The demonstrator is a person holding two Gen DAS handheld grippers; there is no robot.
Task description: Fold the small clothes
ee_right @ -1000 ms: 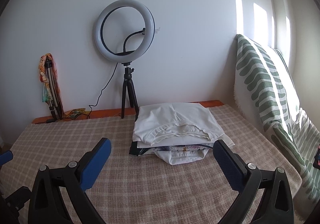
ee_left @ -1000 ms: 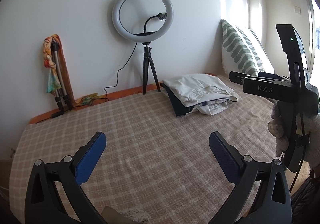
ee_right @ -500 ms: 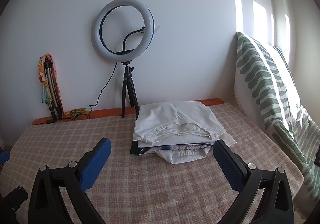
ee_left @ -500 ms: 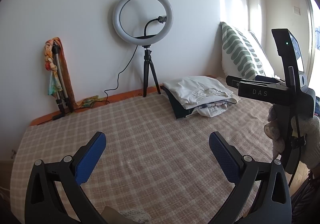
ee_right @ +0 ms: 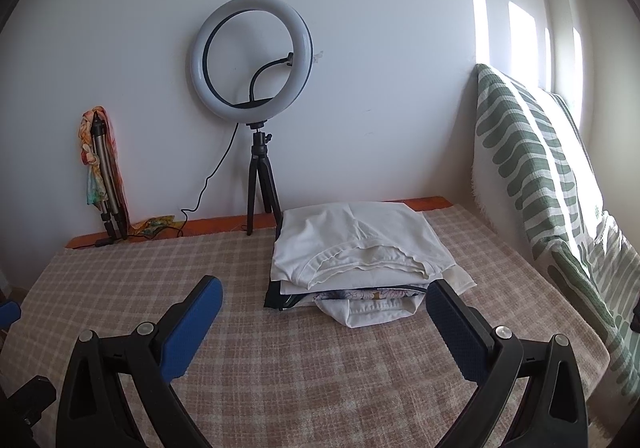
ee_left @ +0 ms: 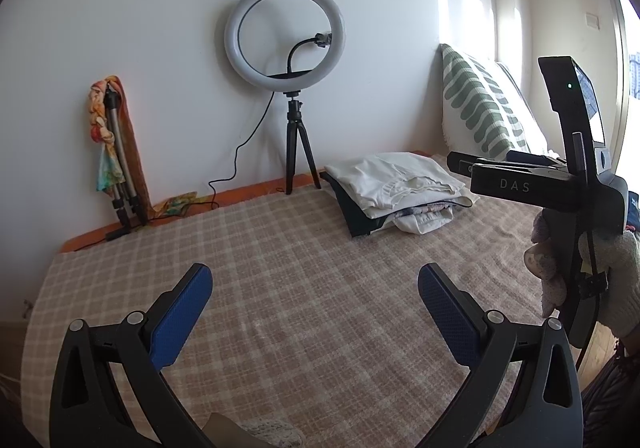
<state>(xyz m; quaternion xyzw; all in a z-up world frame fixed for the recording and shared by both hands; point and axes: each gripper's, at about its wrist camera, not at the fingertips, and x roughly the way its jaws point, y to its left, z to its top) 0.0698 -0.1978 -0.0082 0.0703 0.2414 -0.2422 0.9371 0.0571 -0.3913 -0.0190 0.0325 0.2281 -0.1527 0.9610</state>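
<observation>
Both the left gripper (ee_left: 314, 290) and the right gripper (ee_right: 324, 302) are held spread wide and empty. Over the last second little has changed. The stack of folded clothes (ee_right: 360, 256) lies beside the ring light (ee_right: 251, 57); possibly folding is finished.

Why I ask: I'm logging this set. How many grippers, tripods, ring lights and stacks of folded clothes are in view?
Grippers: 2, left gripper and right gripper, both open
Tripods: 2, black tripod under the light, folded tripod leaning on the wall
Ring lights: 1, ring light
Stacks of folded clothes: 1, stack
Total: 6
</observation>
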